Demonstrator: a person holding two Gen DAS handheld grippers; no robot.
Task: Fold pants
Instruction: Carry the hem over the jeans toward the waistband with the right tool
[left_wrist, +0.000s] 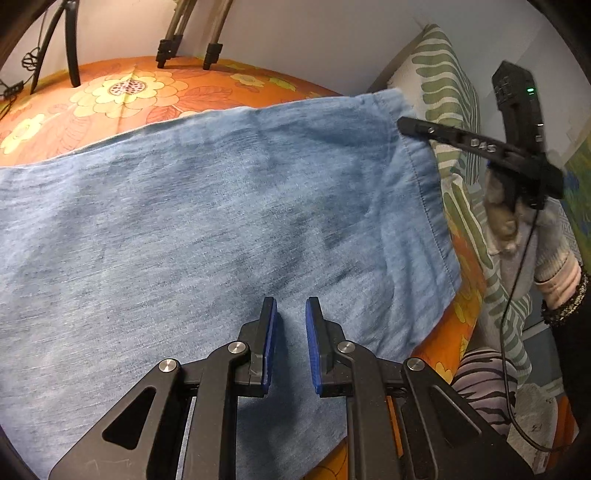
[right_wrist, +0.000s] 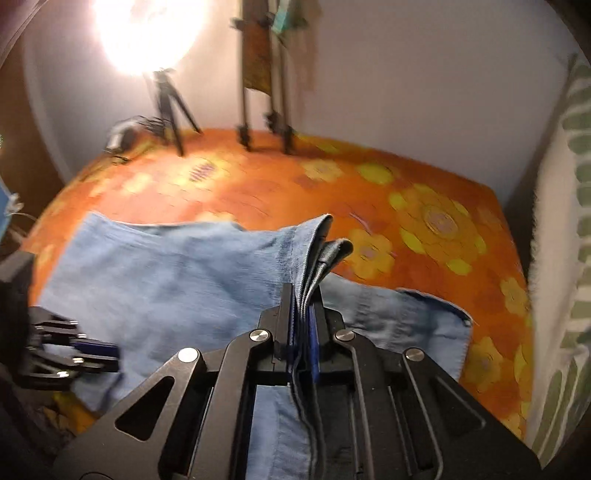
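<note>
Light blue denim pants (left_wrist: 221, 221) lie spread flat on the bed. My left gripper (left_wrist: 291, 314) hovers low over their near part. Its blue pads stand a narrow gap apart, flat cloth shows through the gap, and nothing is pinched. In the right wrist view the pants (right_wrist: 166, 280) rise into a peak where my right gripper (right_wrist: 303, 295) is shut on several stacked layers of the hem, lifted off the bed. The left gripper (right_wrist: 110, 356) shows at the left edge on the cloth. In the left wrist view the right gripper (left_wrist: 404, 125) sits at the far right corner of the pants.
An orange flowered bedspread (right_wrist: 424, 221) covers the bed. Tripod legs (right_wrist: 266, 125) stand on it at the back by the wall, beside a bright lamp (right_wrist: 147, 33). A green-leaf pillow (left_wrist: 443, 74) lines the right side. A person's hand (left_wrist: 502, 218) and a cable are at right.
</note>
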